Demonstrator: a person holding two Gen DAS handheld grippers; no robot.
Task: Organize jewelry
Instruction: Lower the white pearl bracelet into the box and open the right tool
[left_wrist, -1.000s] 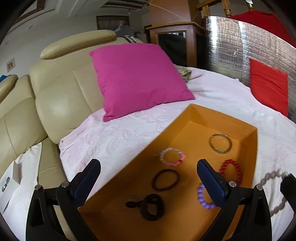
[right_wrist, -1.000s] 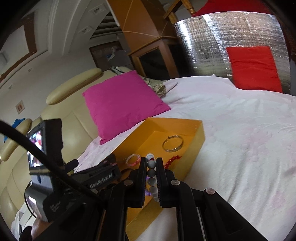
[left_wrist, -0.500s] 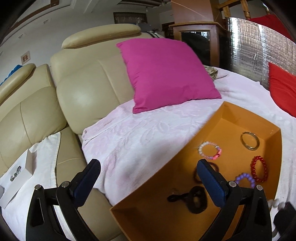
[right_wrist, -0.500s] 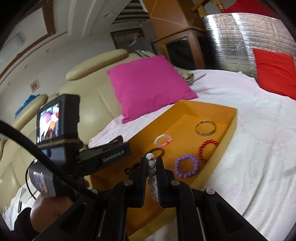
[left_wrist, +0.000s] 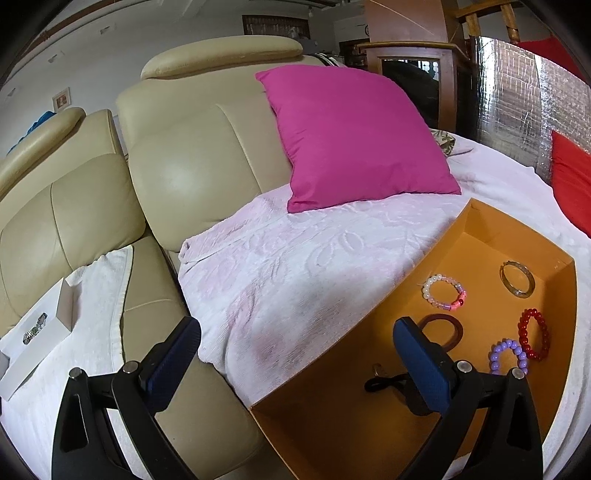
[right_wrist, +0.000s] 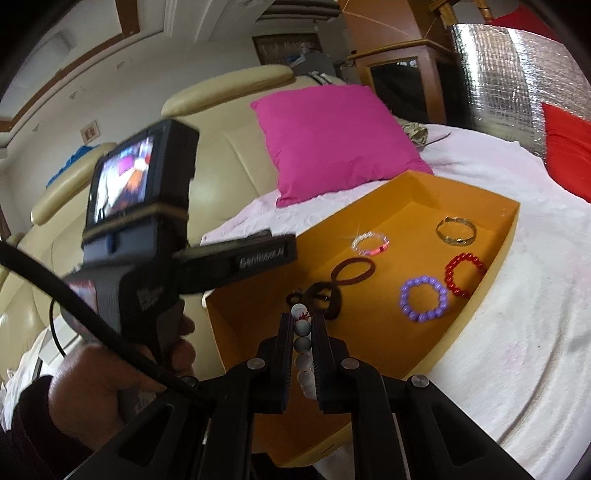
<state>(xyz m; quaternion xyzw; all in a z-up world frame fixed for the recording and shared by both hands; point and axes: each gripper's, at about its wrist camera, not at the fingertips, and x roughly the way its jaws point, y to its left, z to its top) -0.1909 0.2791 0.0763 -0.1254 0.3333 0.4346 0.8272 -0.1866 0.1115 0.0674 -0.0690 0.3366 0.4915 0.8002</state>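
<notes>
Your right tongs (right_wrist: 303, 332) were clamped nearly shut on a pale grey bead bracelet (right_wrist: 302, 345), the string of beads running back between the jaws, its top bead with a red thread poking out just past the tips. You held it over the near end of the orange box (right_wrist: 506, 236), which sat on the bed's white cover (right_wrist: 517, 332).

Ahead of those tongs, inside the box, five bracelets and bands already lay spread apart: a purple bead bracelet (right_wrist: 424, 298) to the right, a red bead bracelet (right_wrist: 463, 274) beyond it, a gold bangle (right_wrist: 455, 230) at the far end, a clear and pink bead bracelet (right_wrist: 370, 243) and a brown band (right_wrist: 352, 271). A black hair tie (right_wrist: 321, 297) lay just beyond the tips.

Your left tongs (left_wrist: 295, 360) stood wide open and empty, one finger over the sofa edge, the other over the box.

So most of the sorting looked done. What remained, as I judge it, was to let the grey bracelet down into a bare patch of the box. No other loose jewellery showed on the cover.
</notes>
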